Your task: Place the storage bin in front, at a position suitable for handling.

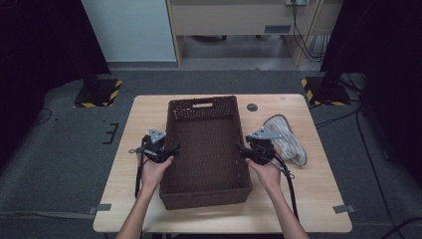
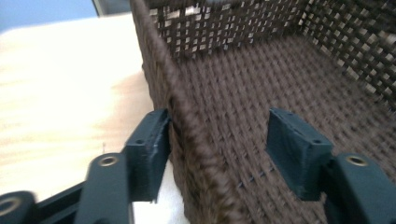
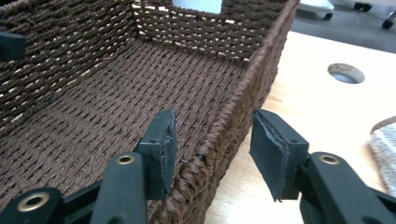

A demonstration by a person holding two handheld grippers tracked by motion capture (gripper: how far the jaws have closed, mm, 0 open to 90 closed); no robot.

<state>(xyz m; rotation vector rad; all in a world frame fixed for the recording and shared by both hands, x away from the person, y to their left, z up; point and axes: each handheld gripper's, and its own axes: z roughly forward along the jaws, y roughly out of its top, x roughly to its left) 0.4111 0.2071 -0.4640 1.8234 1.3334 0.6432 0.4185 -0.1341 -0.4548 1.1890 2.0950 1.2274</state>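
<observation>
Brown woven wicker makes up the basket [image 1: 206, 149], a long rectangular one that sits in the middle of the pale wooden table [image 1: 298, 199], its short ends facing the near and far edges and a cut-out handle in the far wall. The left gripper [image 1: 171, 148] is at the basket's left long wall, roughly halfway along; in the left gripper view its jaws stand apart astride the rim, the outer one touching or nearly touching the outside of the weave, the inner one clear of it over the basket's floor. The right gripper [image 1: 242, 148] is at the opposite long wall, jaws likewise apart with the rim between them, and neither pad presses on it. Beside the right hand [image 1: 268, 172], toward the table's right edge, lies a grey striped shoe [image 1: 288, 139]. A round hole [image 1: 252, 107] shows near the table's far edge.
</observation>
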